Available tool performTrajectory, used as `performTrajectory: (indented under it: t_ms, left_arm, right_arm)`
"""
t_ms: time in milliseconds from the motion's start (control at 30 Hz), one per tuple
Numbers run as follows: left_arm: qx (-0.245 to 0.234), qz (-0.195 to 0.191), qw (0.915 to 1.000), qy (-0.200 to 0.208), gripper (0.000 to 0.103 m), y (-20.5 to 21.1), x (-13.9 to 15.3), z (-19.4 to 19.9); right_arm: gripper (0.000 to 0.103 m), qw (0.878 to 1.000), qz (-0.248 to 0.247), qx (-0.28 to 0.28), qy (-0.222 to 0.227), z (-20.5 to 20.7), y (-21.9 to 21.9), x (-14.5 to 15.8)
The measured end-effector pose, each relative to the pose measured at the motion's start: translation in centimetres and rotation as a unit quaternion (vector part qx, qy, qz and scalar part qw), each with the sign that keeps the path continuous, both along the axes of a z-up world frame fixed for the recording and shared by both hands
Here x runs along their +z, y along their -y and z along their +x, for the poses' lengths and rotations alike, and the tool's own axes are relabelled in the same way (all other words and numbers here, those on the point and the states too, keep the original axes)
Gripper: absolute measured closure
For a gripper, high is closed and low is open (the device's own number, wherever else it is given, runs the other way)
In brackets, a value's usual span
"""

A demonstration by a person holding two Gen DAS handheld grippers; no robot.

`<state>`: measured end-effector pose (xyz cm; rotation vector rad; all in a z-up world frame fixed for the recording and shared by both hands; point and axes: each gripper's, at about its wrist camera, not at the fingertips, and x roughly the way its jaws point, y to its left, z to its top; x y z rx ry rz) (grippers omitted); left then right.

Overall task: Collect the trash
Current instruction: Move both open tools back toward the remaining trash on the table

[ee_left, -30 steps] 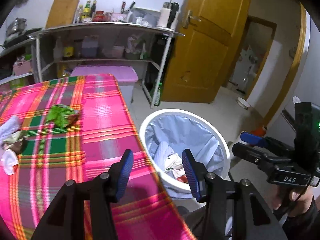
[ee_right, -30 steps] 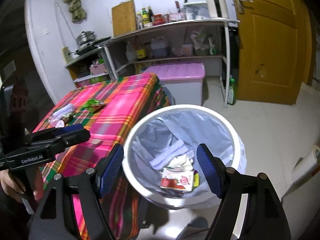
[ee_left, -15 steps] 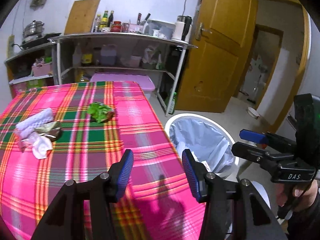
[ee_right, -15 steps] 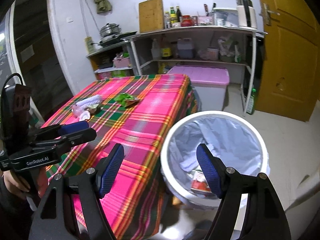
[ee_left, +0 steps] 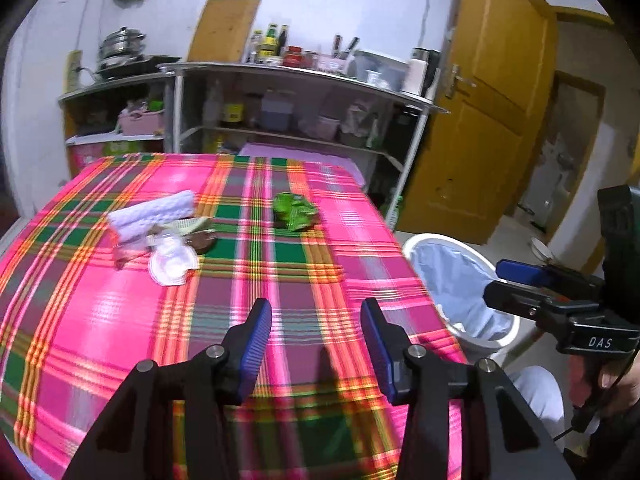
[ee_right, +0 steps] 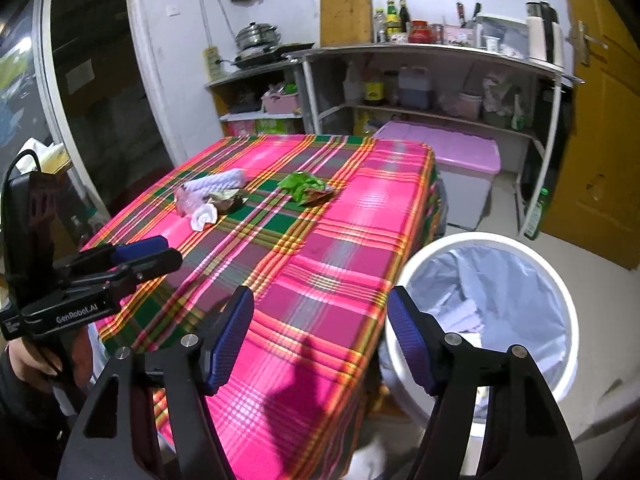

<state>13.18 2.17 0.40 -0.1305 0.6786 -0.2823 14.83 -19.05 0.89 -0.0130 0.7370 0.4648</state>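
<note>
We hold our left gripper (ee_left: 316, 344) and right gripper (ee_right: 320, 336) empty, jaws closing, above the pink plaid tablecloth (ee_left: 120, 320) near the crumpled green wrapper (ee_left: 294, 212).

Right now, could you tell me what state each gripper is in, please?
Left gripper: jaws apart and closing, nothing between them, above the plaid tablecloth.
Right gripper: jaws wide apart and closing, empty, beside the white bin.

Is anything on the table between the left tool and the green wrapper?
Nothing visible. Only bare plaid tablecloth lies between the left tool, its jaws closing on nothing, and the green wrapper. The pile of white scraps sits off to the left, apart from that path.
</note>
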Motion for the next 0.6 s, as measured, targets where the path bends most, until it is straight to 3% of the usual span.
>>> performTrajectory:
  t_ms: [300,600]
  left_arm:
    - [0.056,0.011,0.9983,-0.004,0.056,-4.5,0.0,1.6]
    - [0.083,0.021,0.9961,-0.023,0.056,-6.4,-1.1,5.3]
  right_arm:
    - [0.033,1.0,-0.003,0.025,0.008,2.6,-2.6,0.4]
    - [0.033,0.999,-0.017,0.041,0.008,6.0,-5.1,0.0]
